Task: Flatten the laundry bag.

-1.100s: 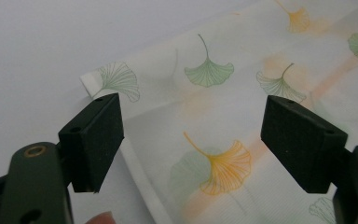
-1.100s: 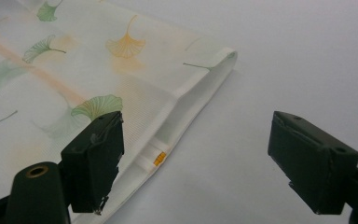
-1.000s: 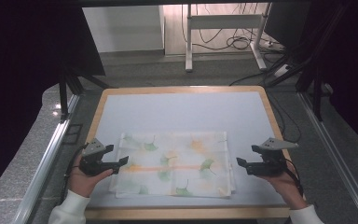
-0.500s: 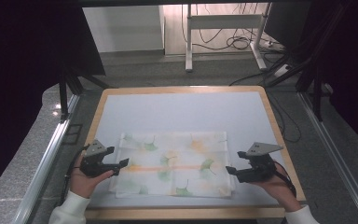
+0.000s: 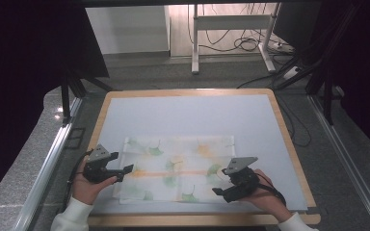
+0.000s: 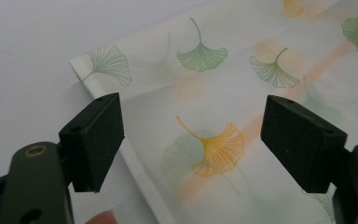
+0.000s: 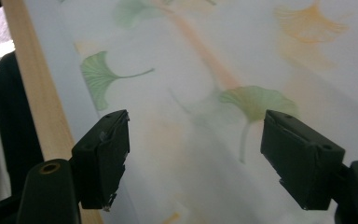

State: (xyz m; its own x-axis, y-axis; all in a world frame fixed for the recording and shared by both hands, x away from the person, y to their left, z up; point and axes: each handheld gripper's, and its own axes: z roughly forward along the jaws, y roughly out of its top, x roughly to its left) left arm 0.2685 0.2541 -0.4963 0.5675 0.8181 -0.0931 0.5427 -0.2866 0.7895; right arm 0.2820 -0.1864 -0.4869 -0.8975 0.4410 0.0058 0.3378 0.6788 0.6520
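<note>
Our right tongs (image 5: 220,193) slid inward over the thin leaf-print cloth (image 5: 176,166); both tongs, left (image 5: 126,172) too, gape wide, empty.

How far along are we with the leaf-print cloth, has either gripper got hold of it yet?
Done: the cloth lies flat, apparently folded, on the table. In hand: the left gripper sits open at its left edge, the right gripper open over its near right part. Neither is gripping. Left: closing on the cloth and whatever fold or move follows.
</note>
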